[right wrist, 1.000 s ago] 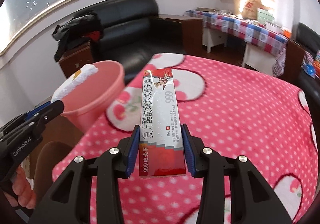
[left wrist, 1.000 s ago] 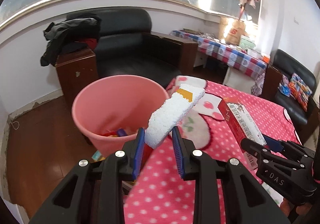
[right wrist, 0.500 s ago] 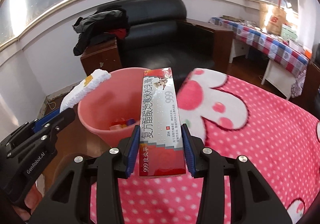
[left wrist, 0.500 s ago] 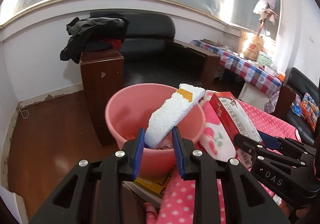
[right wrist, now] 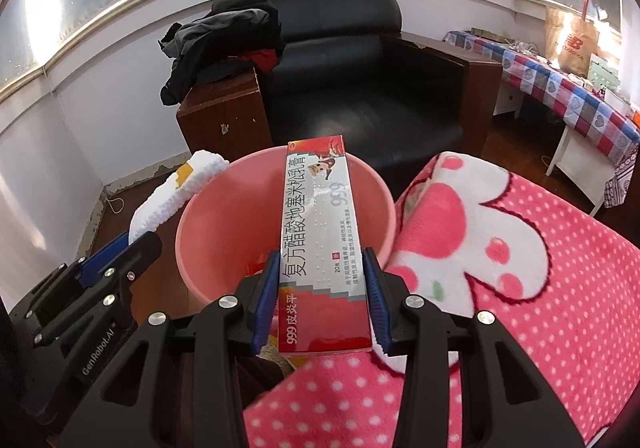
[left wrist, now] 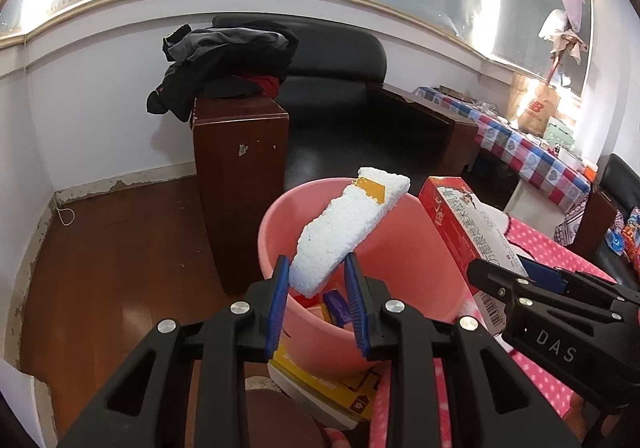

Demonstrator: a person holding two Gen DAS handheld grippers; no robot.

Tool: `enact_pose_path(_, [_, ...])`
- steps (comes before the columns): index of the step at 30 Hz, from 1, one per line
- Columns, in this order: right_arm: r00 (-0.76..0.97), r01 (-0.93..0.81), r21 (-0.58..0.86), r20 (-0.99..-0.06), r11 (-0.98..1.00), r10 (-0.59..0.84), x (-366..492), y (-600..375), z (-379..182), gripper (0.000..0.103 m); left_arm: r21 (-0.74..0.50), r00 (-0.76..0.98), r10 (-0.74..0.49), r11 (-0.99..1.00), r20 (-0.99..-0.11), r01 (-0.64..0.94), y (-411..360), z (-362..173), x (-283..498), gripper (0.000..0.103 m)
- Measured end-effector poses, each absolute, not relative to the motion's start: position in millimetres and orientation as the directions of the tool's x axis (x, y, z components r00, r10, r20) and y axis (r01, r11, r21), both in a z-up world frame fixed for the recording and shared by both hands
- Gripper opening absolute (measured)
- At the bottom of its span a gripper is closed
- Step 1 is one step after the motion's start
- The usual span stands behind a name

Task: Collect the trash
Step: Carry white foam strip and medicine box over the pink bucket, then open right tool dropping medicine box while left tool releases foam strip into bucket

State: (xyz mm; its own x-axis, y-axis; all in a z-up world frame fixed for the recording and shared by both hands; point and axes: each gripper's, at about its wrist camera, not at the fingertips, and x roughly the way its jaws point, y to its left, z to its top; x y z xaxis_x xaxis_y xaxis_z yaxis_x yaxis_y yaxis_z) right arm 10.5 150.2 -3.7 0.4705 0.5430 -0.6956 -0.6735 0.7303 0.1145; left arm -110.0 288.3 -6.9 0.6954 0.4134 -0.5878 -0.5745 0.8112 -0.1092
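Note:
My left gripper [left wrist: 316, 284] is shut on a white foam block [left wrist: 348, 232] with a yellow tape patch, held tilted over the pink bucket [left wrist: 400, 328]. Several colourful scraps lie in the bucket's bottom. The right gripper [right wrist: 322, 288] is shut on a long red-and-silver ointment box [right wrist: 320, 244], whose far end reaches over the pink bucket [right wrist: 208, 240]. In the left wrist view the same ointment box [left wrist: 468, 224] and right gripper [left wrist: 516, 280] show at the right. In the right wrist view the foam block [right wrist: 176, 196] and left gripper [right wrist: 128, 248] show at the left.
A pink polka-dot blanket [right wrist: 540, 288] covers the table beside the bucket. A yellow-and-white box [left wrist: 320, 380] lies under the bucket. Behind stand a brown wooden cabinet [left wrist: 240, 184] with dark clothes [left wrist: 224, 56], a black sofa [right wrist: 360, 80] and a checked-cloth table [right wrist: 560, 88].
Both grippers have swung left from over the blanket to over the pink bucket, each still holding its item. The bucket now sits centred under the foam block and the box.

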Motion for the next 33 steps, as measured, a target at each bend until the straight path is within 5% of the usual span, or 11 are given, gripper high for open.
enact_pose_path(33, [0.394,-0.682,0.054,-0.813,0.73,0.428,55,212,-50,0.041,0.022,0.572,0.392,0.837,-0.721,-0.547,324,-47,-47,0.028])
